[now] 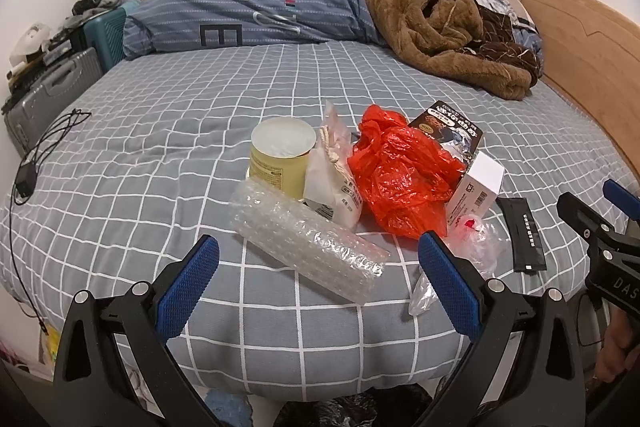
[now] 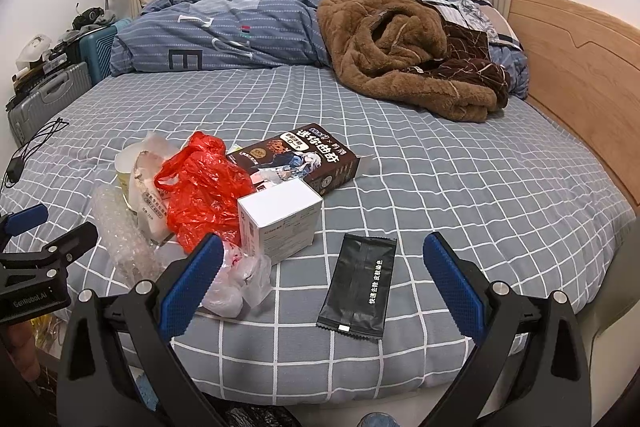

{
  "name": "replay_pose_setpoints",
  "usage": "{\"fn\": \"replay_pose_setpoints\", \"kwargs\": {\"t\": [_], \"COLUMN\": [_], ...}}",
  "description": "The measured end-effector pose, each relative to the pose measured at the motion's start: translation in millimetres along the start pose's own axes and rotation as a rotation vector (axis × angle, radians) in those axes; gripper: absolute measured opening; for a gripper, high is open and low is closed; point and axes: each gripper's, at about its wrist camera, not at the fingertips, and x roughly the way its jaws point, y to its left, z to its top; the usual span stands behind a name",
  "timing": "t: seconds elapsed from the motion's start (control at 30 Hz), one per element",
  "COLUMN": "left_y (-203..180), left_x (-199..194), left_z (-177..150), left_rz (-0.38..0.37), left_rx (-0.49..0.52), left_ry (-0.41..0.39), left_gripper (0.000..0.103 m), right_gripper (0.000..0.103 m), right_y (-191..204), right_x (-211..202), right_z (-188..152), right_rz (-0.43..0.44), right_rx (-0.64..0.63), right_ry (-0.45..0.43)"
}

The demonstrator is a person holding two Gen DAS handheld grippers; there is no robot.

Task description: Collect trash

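Both tools hang at the near edge of the bed (image 1: 160,147), which is covered by a grey sheet with a white grid. The left tool (image 1: 318,281) has its jaws spread wide and holds nothing; the right tool (image 2: 323,281) is also wide apart and empty.

The trash lies in a loose pile on the sheet just ahead of the tools. A roll of bubble wrap (image 1: 308,243) lies directly between the left tool's fingers, slightly beyond their tips. Behind it stands a yellow can (image 1: 280,155), upright with its top open, and a white paper bag (image 1: 332,183) leans against the can. To the right of those sits a crumpled red plastic bag (image 1: 400,175), touching a white box (image 2: 280,221). A brown snack box (image 2: 296,159) lies flat behind the white box. A clear plastic bag (image 2: 240,279) rests just beside the right tool's left finger. A black flat packet (image 2: 358,285) lies alone between the right tool's fingers, apart from the pile.

At the far end of the bed are a folded blue duvet (image 2: 216,35) and a brown fleece blanket (image 2: 400,55).
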Motion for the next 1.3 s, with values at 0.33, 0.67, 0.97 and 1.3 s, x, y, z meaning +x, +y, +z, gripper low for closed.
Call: {"fn": "replay_pose_setpoints", "kwargs": {"t": [0.33, 0.67, 0.97, 1.3], "left_y": [-0.8, -1.5, -3.9, -3.8], "left_x": [-0.1, 0.1, -2.0, -2.7], "left_z": [-0.3, -1.1, -1.0, -0.8], "left_rz": [0.0, -0.001, -0.005, -0.005], "left_rx": [0.0, -0.001, 0.002, 0.002], "left_ry": [0.001, 0.001, -0.005, -0.004], "left_gripper": [0.097, 0.097, 0.097, 0.097], "right_gripper": [0.096, 0.096, 0.096, 0.096], "right_y": [0.9, 1.0, 5.4, 6.4], "right_x": [-0.5, -0.8, -1.1, -0.4], "right_z": [-0.2, -0.3, 1.1, 1.6], "right_rz": [0.001, 0.001, 0.005, 0.007], "right_rx": [-0.002, 0.0, 0.0, 0.002], "right_ry": [-0.002, -0.003, -0.004, -0.004]}}
